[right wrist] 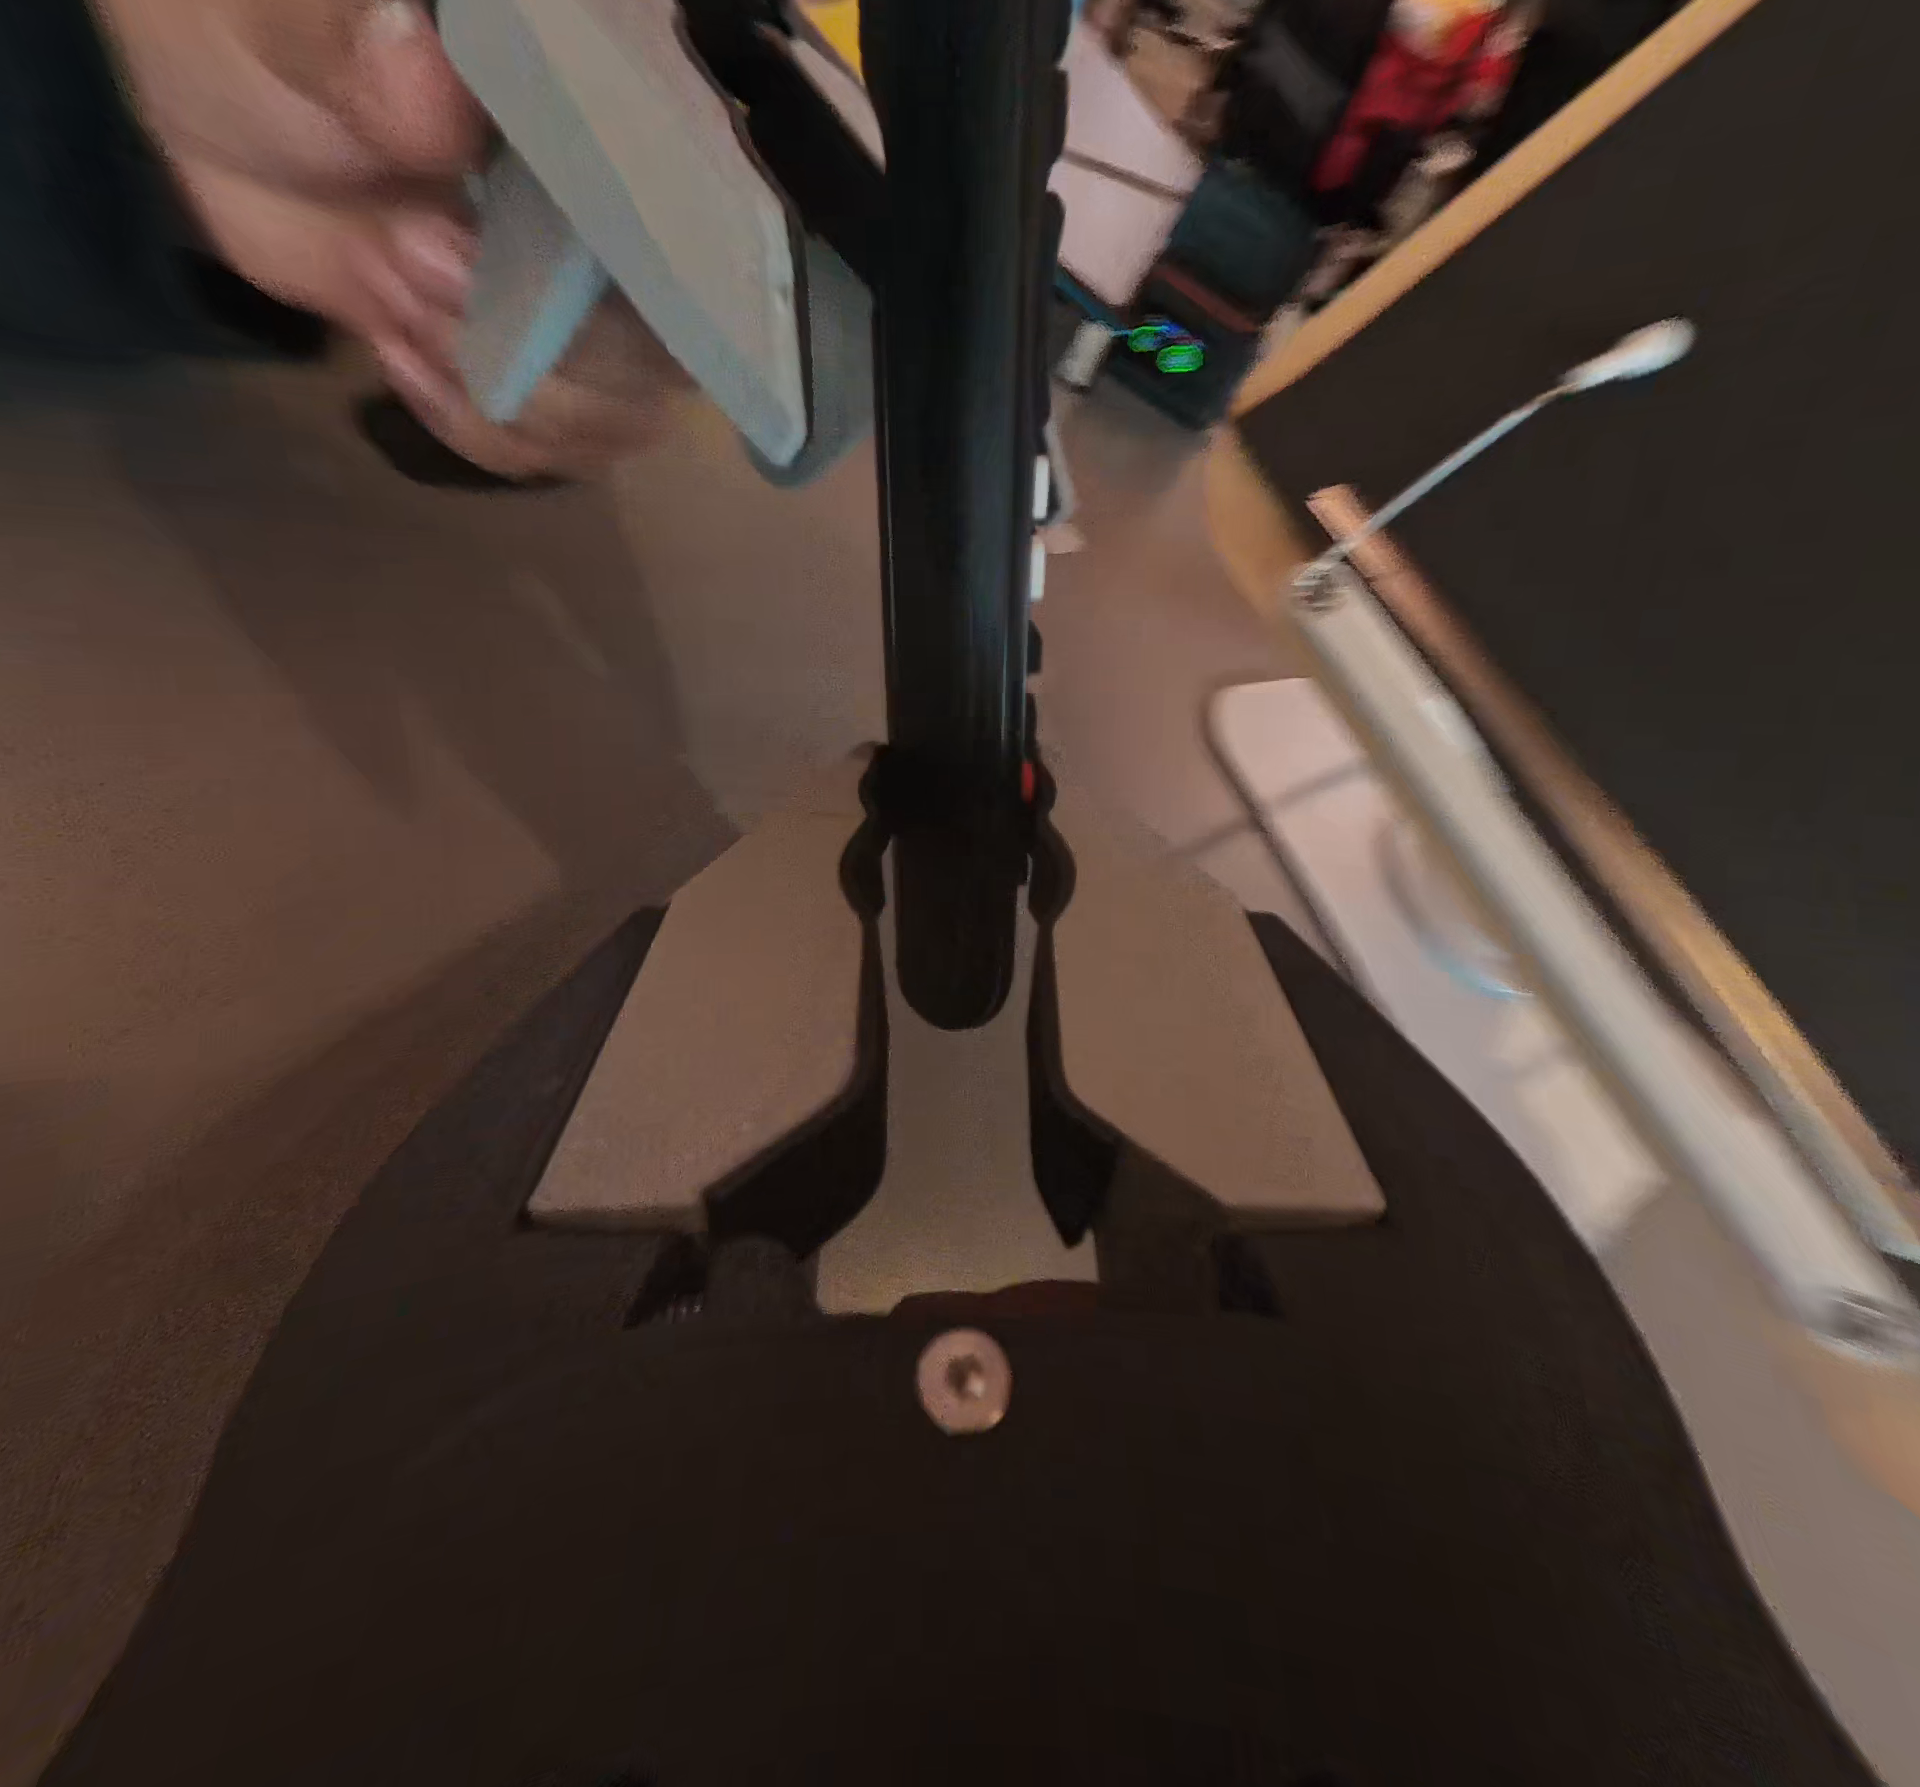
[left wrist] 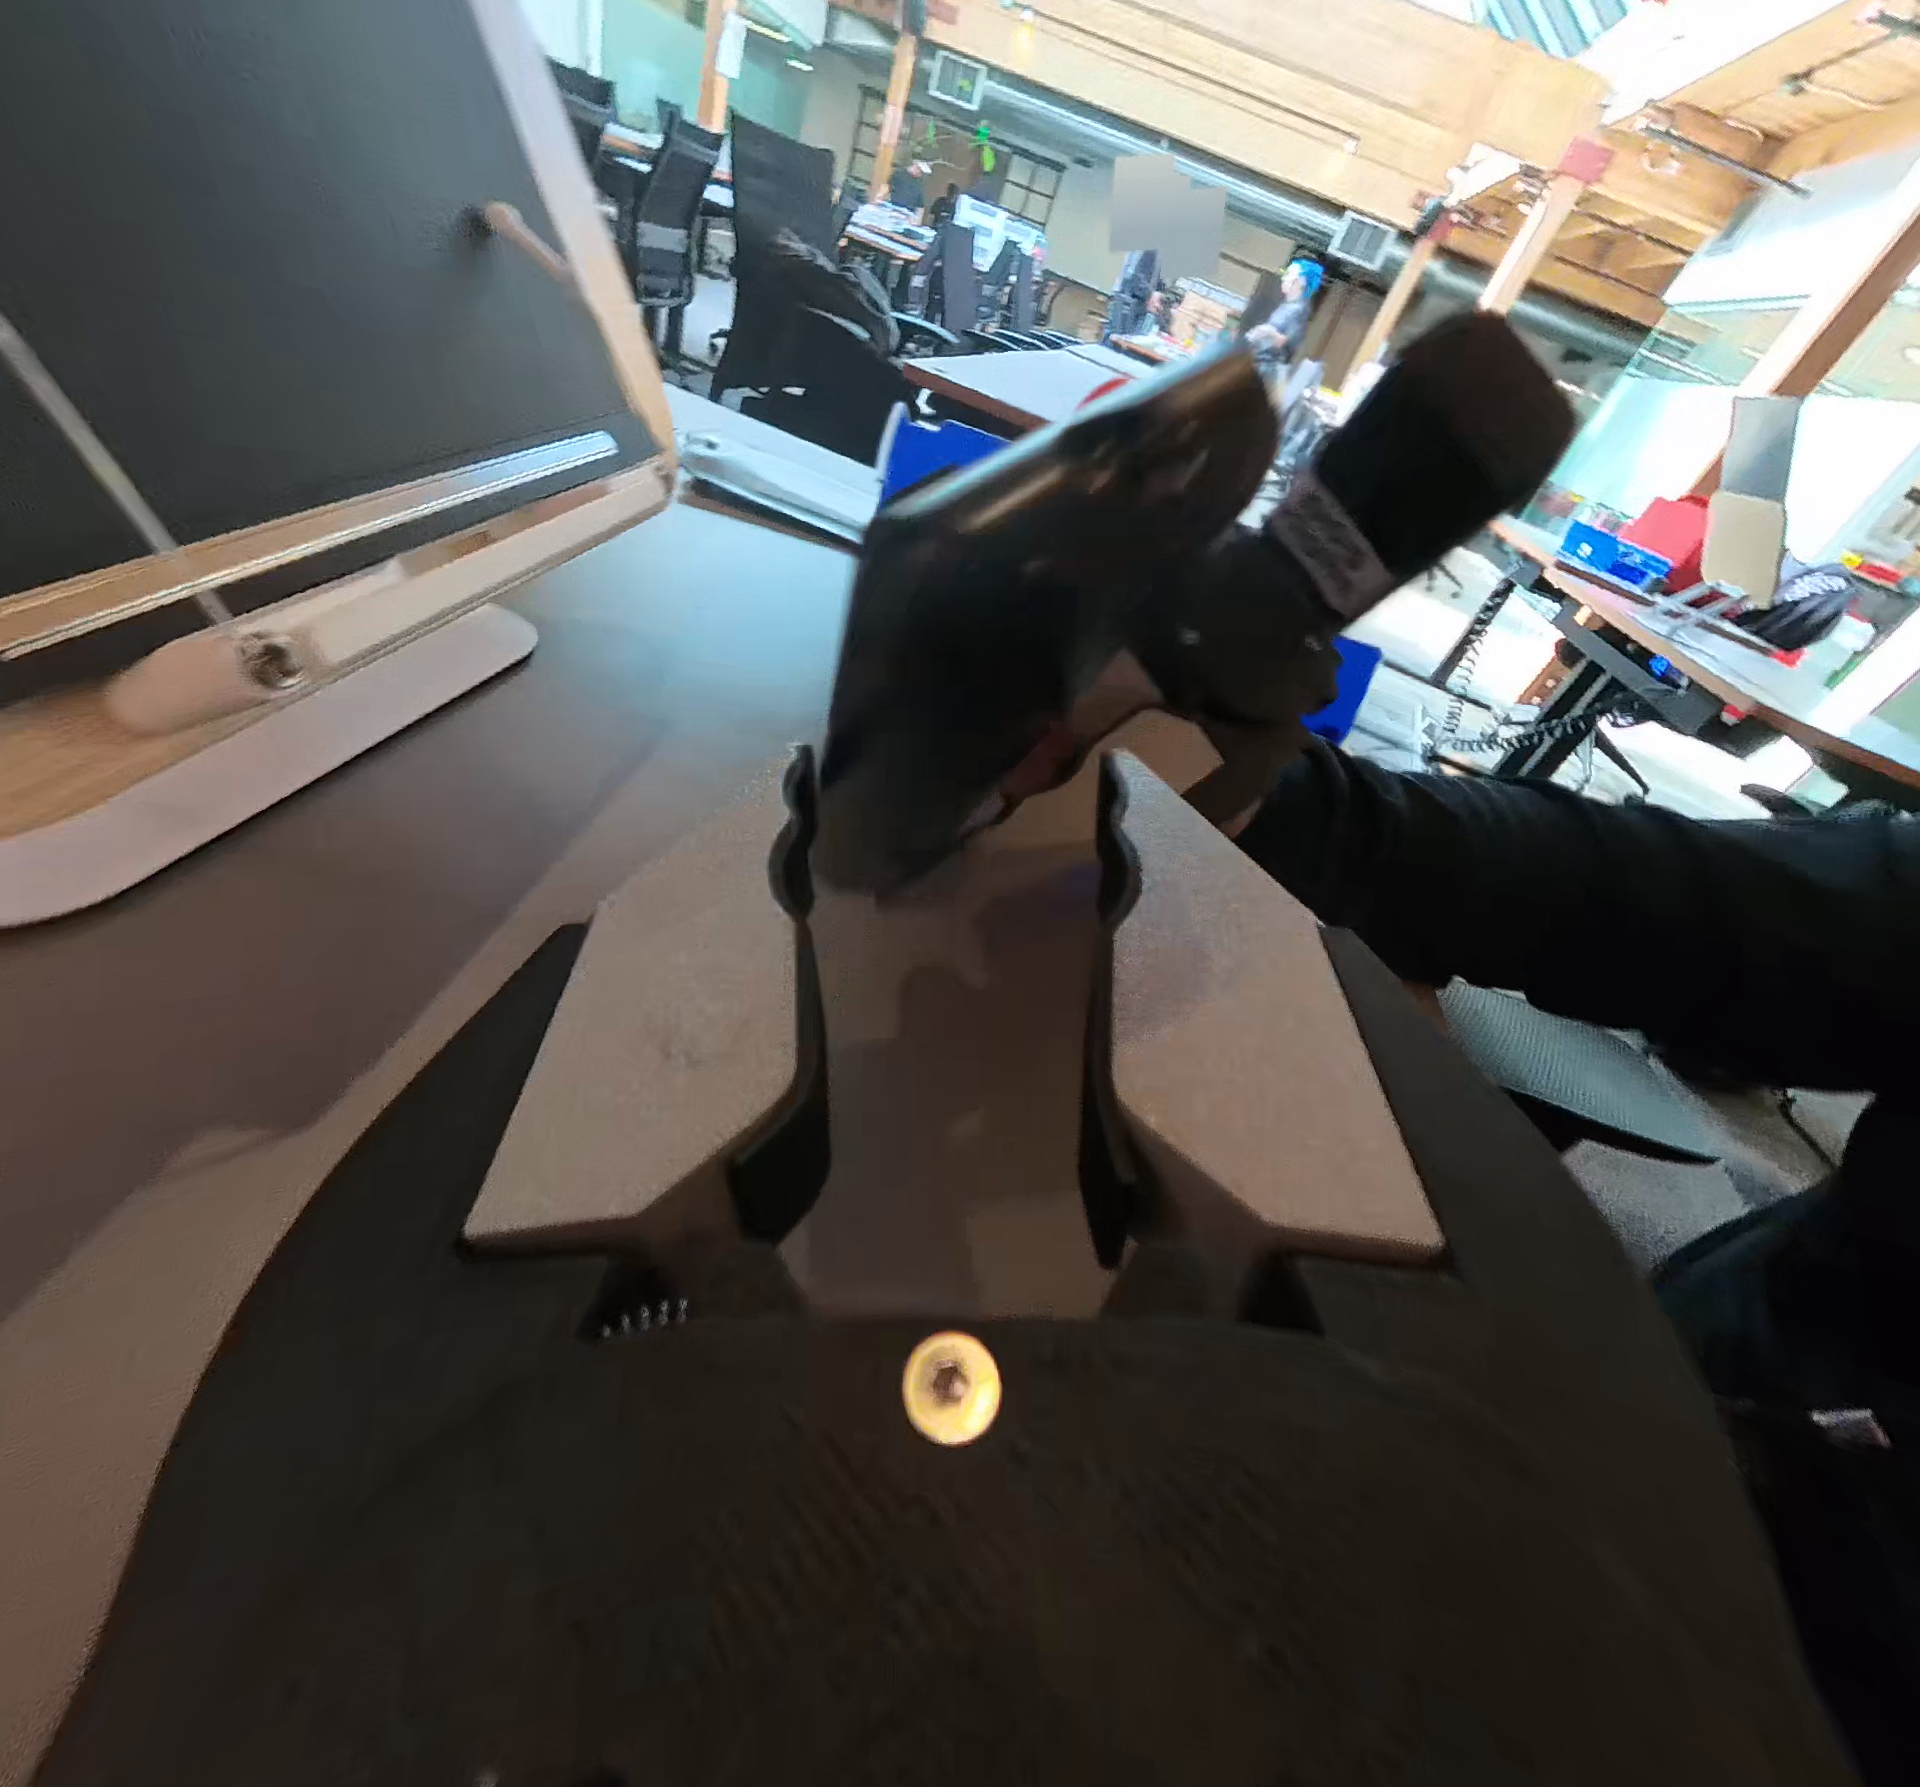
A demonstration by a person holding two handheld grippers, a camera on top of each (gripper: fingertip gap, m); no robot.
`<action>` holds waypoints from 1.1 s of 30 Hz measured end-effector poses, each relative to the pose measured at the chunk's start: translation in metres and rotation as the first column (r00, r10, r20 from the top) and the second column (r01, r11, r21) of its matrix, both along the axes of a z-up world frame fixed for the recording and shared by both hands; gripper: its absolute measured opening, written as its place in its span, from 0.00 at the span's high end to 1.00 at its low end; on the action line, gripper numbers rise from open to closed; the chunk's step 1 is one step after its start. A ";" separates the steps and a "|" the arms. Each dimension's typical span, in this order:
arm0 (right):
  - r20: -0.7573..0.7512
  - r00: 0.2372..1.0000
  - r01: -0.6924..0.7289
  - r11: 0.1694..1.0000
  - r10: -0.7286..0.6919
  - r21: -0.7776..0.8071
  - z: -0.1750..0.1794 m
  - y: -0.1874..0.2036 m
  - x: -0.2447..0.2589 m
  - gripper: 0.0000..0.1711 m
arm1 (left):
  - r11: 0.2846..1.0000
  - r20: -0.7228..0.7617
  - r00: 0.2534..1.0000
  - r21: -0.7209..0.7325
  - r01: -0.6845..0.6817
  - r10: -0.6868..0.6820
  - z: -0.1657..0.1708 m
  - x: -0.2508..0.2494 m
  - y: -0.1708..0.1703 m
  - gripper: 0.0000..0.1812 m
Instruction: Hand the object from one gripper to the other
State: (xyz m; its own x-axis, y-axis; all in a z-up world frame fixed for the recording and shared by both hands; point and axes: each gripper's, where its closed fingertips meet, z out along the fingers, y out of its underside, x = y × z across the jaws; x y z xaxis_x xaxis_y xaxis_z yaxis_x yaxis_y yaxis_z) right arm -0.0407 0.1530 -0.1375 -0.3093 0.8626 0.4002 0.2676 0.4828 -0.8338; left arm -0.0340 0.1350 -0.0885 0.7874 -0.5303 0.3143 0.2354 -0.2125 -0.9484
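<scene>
A long, flat black remote-like object (left wrist: 1039, 574) is held in the air, tilted. In the right wrist view it shows edge-on (right wrist: 956, 387), with small white and red buttons on its side. My right gripper (right wrist: 956, 802) is shut on its near end. My left gripper (left wrist: 956, 802) is open; the object's other end sits between its fingertips, close against the left finger (left wrist: 795, 833) and apart from the right one. The right gripper's black body (left wrist: 1247, 636) shows behind the object. The left gripper's grey plate (right wrist: 623, 179) and the hand (right wrist: 291, 127) holding it show at the top left.
A black panel on a white stand with a clear frame (left wrist: 260, 231) stands on the dark table (left wrist: 416, 802) to the left; it also shows at the right of the right wrist view (right wrist: 1662, 335). A black sleeve (left wrist: 1558, 906) reaches in from the right. Office chairs and desks lie behind.
</scene>
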 end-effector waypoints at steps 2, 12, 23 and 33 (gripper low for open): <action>-0.092 0.991 0.113 0.975 -0.097 0.190 0.013 0.018 0.002 0.88 | 1.000 0.030 0.999 -0.014 -0.015 0.016 0.002 -0.009 -0.004 0.66; -0.378 0.910 0.385 0.680 -0.168 0.624 0.043 0.060 0.027 0.88 | 0.947 0.459 0.857 -0.093 0.307 -0.233 0.003 0.004 -0.027 0.51; -0.357 0.926 0.311 0.790 -0.125 0.529 0.044 0.045 0.039 0.88 | 0.954 0.374 0.916 -0.196 0.227 -0.141 -0.027 0.006 -0.011 0.60; -0.333 0.931 0.139 0.989 -0.148 -0.049 0.063 0.041 0.048 0.89 | 0.957 0.206 0.974 -0.251 0.143 -0.091 -0.049 0.011 0.000 0.64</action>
State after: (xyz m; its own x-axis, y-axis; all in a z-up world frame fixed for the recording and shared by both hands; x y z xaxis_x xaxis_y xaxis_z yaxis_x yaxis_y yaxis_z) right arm 0.0069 0.1945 -0.0746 -0.0334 0.8987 0.4373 0.0356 0.4384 -0.8981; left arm -0.0233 0.1351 -0.1376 0.6368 -0.4934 0.5925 0.3643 -0.4848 -0.7952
